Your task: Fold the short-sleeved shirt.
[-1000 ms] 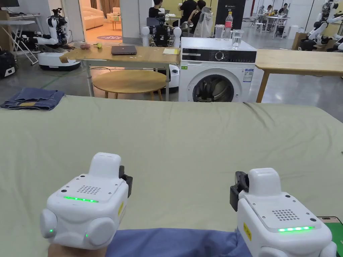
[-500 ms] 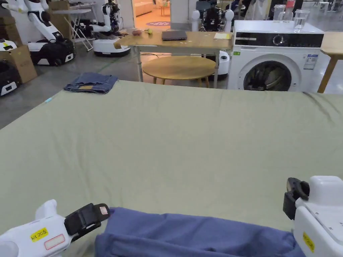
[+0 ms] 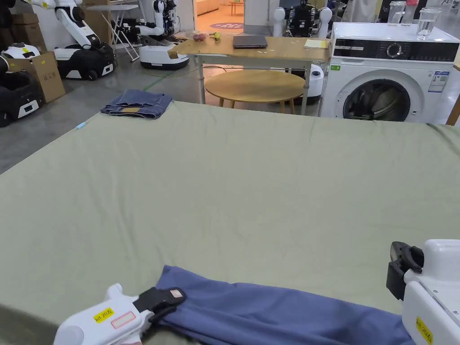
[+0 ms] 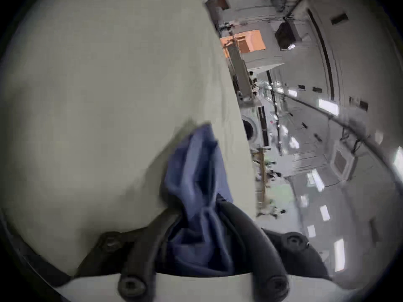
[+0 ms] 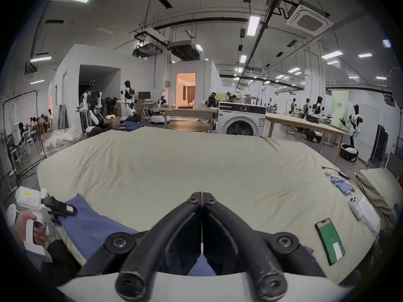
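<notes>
The blue short-sleeved shirt (image 3: 269, 310) lies crumpled along the near edge of the bed's green sheet (image 3: 224, 179). My left gripper (image 3: 173, 298) lies tilted on its side at the shirt's left end. In the left gripper view it (image 4: 198, 206) is shut on a bunch of the blue cloth (image 4: 196, 165). The right gripper's white body (image 3: 431, 287) hovers over the shirt's right end. In the right gripper view its jaws (image 5: 202, 195) are shut tip to tip with nothing between them. Blue cloth (image 5: 87, 219) runs below it towards the left gripper (image 5: 63, 211).
Folded jeans (image 3: 137, 103) rest on the bed's far left corner. A phone (image 5: 330, 243), small blue items (image 5: 341, 185) and a pillow (image 5: 375, 187) sit at the bed's right side. Past the bed stand a washing machine (image 3: 391, 76) and a round wooden table (image 3: 256, 85).
The head camera has swung left and down. My left gripper has dropped, tipped onto its side and closed on the shirt's left end. The shirt now lies farther onto the bed.
</notes>
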`<state>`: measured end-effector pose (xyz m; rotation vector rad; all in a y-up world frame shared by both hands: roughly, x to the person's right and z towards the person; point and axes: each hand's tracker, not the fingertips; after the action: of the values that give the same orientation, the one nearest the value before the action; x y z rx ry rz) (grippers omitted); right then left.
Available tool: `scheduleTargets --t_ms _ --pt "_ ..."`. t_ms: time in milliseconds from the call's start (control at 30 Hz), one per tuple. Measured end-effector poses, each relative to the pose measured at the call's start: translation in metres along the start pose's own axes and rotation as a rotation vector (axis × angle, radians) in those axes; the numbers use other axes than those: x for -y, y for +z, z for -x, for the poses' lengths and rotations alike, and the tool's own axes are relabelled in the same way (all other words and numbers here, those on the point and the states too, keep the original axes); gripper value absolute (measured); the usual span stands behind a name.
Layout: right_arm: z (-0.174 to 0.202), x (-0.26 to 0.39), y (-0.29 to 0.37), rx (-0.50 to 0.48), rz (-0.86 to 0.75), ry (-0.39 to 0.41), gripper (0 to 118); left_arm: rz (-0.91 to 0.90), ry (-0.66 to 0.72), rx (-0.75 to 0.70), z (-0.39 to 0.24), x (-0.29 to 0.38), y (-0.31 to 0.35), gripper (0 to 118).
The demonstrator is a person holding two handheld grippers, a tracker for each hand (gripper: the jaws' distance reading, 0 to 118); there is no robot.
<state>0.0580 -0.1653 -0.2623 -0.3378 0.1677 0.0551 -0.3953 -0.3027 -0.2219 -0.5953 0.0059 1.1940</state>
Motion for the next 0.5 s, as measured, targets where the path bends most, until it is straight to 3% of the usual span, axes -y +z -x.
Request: scheduleTargets --t_ms 133,200,267,500 --pt "-0.005 0.003 0.000 0.008 0.011 -0.004 0 -0.034 -0.364 -0.163 -0.030 -0.029 0.010 5" --pt "-0.007 0.004 0.000 0.011 0.013 -0.008 0 -0.098 -0.647 -0.243 -0.062 -0.026 0.018 5" --pt "-0.008 0.005 0.000 0.014 0.015 -0.010 0 -0.153 -0.794 -0.267 -0.072 -0.027 0.023 5" --pt "-0.015 0.004 0.003 0.030 0.017 -0.020 0 -0.167 -1.325 -0.138 -0.173 0.085 0.022 5"
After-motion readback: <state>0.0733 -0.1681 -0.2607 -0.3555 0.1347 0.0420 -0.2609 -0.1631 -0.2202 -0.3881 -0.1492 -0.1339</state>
